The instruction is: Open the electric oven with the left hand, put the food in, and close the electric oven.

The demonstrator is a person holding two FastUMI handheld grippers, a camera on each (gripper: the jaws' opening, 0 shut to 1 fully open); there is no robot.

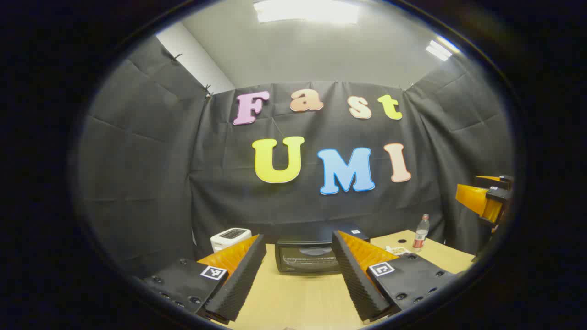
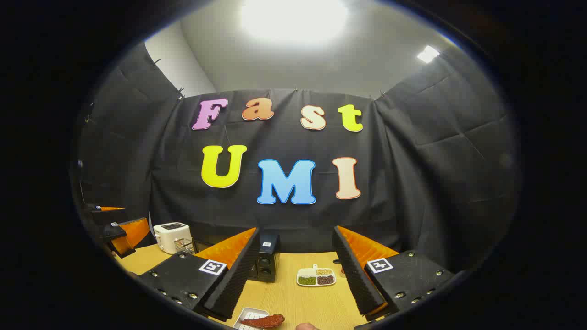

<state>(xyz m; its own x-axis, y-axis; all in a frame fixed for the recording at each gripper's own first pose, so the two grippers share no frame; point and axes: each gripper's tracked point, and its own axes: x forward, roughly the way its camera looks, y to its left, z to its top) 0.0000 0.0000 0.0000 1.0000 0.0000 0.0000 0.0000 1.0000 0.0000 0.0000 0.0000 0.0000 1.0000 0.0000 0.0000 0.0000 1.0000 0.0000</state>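
In the left gripper view we see the left gripper (image 1: 298, 270) held above the wooden surface (image 1: 293, 298) with its fingers spread wide and nothing between them. Straight ahead between the fingers sits the electric oven (image 1: 309, 257), its glass door closed, at the back of the surface against the black cloth wall. A white toaster (image 1: 230, 237) stands just to the oven's left, and a plastic bottle (image 1: 421, 233) stands well off to the right.

In the right gripper view we see the right gripper (image 2: 296, 270) equally wide apart and holding nothing. Below it, at the near edge, the food (image 2: 263, 321), a reddish-brown piece, lies on a small white tray (image 2: 247, 316). Farther back rests a divided white dish (image 2: 316, 277) with green, tan and dark fillings.
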